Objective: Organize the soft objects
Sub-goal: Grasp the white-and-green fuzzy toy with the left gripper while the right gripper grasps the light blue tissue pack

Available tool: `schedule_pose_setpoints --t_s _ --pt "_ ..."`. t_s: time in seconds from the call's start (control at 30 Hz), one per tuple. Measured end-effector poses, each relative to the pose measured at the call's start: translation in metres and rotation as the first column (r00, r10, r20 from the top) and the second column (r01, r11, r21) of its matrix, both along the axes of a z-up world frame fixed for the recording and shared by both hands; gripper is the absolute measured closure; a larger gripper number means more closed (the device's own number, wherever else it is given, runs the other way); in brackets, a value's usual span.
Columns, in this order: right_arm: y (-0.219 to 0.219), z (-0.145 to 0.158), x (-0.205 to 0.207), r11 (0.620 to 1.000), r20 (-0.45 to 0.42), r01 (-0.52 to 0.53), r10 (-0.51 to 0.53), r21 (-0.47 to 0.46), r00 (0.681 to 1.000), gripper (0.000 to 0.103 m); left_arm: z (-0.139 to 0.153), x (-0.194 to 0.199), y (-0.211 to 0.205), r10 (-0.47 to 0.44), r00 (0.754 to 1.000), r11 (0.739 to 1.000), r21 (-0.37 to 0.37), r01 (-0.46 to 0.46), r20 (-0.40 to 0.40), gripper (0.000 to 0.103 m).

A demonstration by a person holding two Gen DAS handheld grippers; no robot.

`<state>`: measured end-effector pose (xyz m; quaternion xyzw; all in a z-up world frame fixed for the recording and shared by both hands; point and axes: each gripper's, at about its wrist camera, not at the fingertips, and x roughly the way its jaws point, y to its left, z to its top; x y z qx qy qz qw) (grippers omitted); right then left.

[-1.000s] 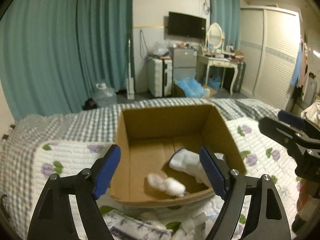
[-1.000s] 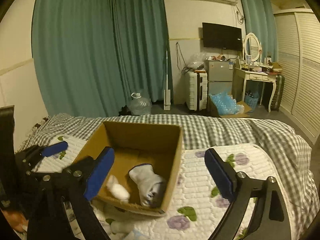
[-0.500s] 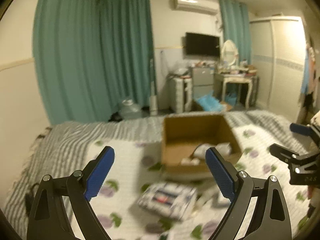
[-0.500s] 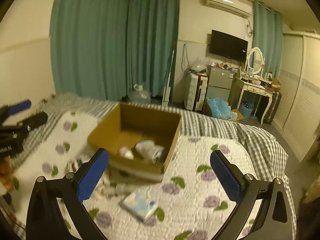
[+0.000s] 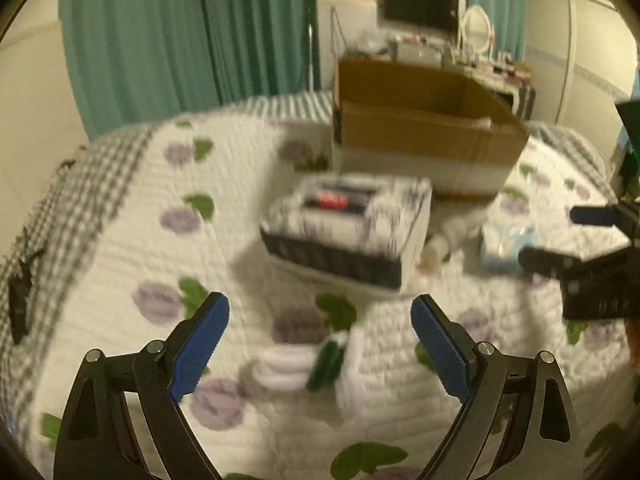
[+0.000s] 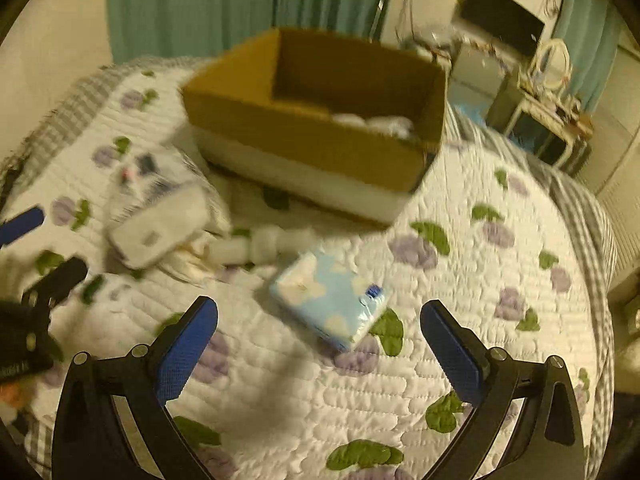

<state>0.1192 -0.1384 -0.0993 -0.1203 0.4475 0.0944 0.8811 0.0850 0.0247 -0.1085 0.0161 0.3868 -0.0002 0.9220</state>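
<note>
A brown cardboard box (image 5: pixel 424 128) (image 6: pixel 312 128) stands on the bed and holds white soft items (image 6: pixel 380 122). A black-and-white packet (image 5: pixel 348 228) (image 6: pixel 156 208) lies in front of it. My left gripper (image 5: pixel 320 344) is open and empty, low over a small white and green bundle (image 5: pixel 304 364). My right gripper (image 6: pixel 318 344) is open and empty, just short of a light blue tissue pack (image 6: pixel 332 300) (image 5: pixel 504 240). White rolled items (image 6: pixel 256 246) lie between packet and box. The views are blurred.
The bed has a white quilt with purple flowers (image 6: pixel 460 272) and a grey checked blanket (image 5: pixel 68 200) at its edges. Teal curtains (image 5: pixel 180 32), a TV (image 5: pixel 420 0) and a dressing table (image 6: pixel 548 104) stand behind.
Both grippers have pulled back from the box and dropped low over the quilt. The packet, tissue pack and bundle now lie close in front of the open jaws.
</note>
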Motion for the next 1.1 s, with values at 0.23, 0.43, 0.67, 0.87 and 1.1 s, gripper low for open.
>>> schedule_pose_setpoints --t_s 0.23,0.43,0.67,0.87,1.1 --pt "-0.013 -0.029 0.027 0.999 -0.099 0.047 -0.045 0.019 0.994 0.001 -0.039 0.006 -0.002 -0.027 0.991 0.998 -0.061 0.019 -0.132 0.011" --pt "-0.008 -0.045 0.042 0.999 -0.142 0.039 -0.040 -0.006 0.989 0.001 -0.053 0.012 -0.006 -0.012 0.987 1.000 -0.027 0.008 -0.158 0.012" --pt "-0.004 -0.055 0.053 0.999 -0.162 0.033 -0.035 -0.013 0.986 0.015 -0.052 0.012 -0.002 0.007 0.990 1.000 -0.014 -0.009 -0.139 0.046" --pt "-0.007 -0.051 0.048 0.999 -0.134 0.043 -0.045 -0.019 0.990 0.019 -0.045 0.007 0.012 0.015 0.992 0.996 -0.087 -0.027 -0.127 0.059" --pt "-0.010 -0.037 0.036 0.999 -0.098 0.047 -0.044 0.020 0.994 0.020 -0.036 -0.003 0.007 0.006 0.993 0.996 -0.083 -0.016 -0.115 0.070"
